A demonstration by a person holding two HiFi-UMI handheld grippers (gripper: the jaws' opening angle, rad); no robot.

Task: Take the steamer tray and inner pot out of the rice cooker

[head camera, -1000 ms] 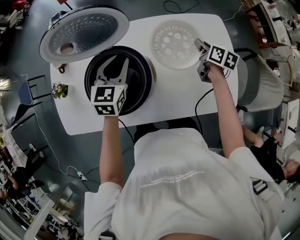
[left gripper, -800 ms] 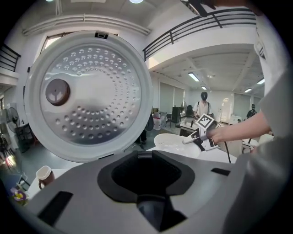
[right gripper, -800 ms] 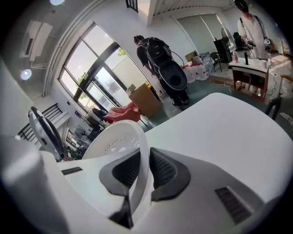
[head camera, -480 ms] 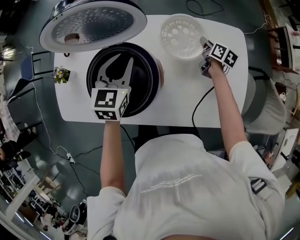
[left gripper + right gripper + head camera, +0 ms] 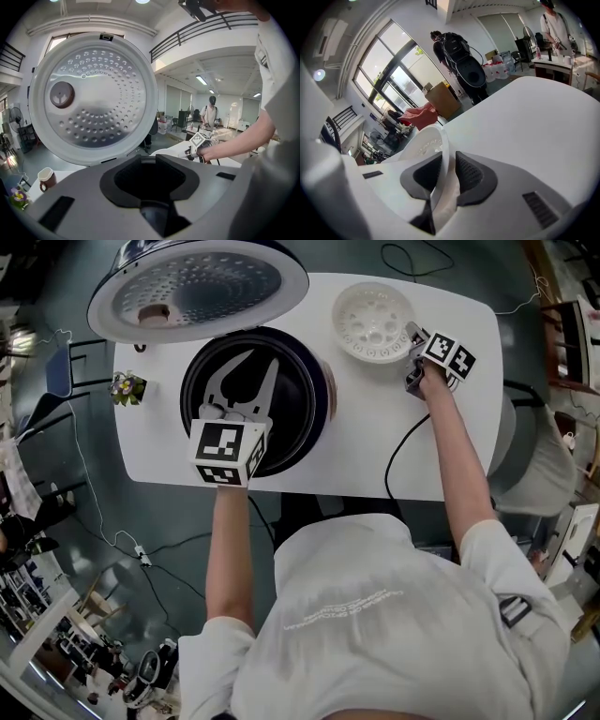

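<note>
The rice cooker stands on the white table with its lid swung up; the black inner pot sits inside. My left gripper hovers over the pot's mouth, open and empty, facing the lid. The white perforated steamer tray rests on the table to the right of the cooker. My right gripper is at its right rim. Its jaws have just been opening: the tray's rim stands between the pads, which no longer press on it.
A small flower pot sits at the table's left edge and a cup stands near the lid. A black cable runs over the front edge. A grey chair stands to the right. People are in the background.
My right gripper has come down with the steamer tray, which now rests on the table. The left gripper has stayed over the pot.
</note>
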